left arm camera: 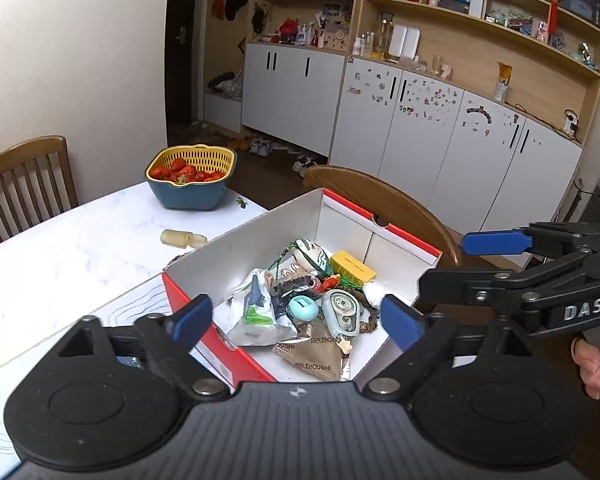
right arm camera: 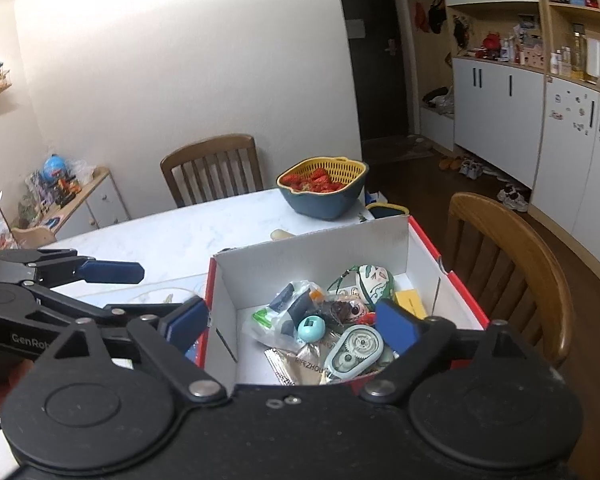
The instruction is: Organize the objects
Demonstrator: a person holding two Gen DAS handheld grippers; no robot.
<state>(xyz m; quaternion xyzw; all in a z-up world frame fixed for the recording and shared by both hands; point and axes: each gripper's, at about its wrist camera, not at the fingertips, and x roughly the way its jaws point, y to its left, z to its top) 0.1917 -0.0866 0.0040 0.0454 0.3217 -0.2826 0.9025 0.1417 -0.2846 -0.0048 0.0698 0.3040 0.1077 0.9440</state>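
A red and white cardboard box (left arm camera: 260, 236) (right arm camera: 312, 248) stands on the white table, filled with small items: a mint correction-tape dispenser (left arm camera: 342, 312) (right arm camera: 354, 354), a teal round gadget (left arm camera: 303, 309) (right arm camera: 311, 328), a yellow box (left arm camera: 353, 267) (right arm camera: 411, 303), snack packets (left arm camera: 314, 350) and a plastic bag (right arm camera: 288, 308). My left gripper (left arm camera: 296, 320) is open and empty, just above the box's near end. My right gripper (right arm camera: 296, 320) is open and empty over the box too. Each gripper shows in the other's view: the right (left arm camera: 480, 264), the left (right arm camera: 140, 292).
A blue and yellow colander of strawberries (left arm camera: 191, 176) (right arm camera: 323, 184) sits at the table's far edge. A pale yellow small object (left arm camera: 183, 239) lies on the table beside the box. Wooden chairs (left arm camera: 380, 196) (right arm camera: 512, 264) stand around the table. White cabinets line the far wall.
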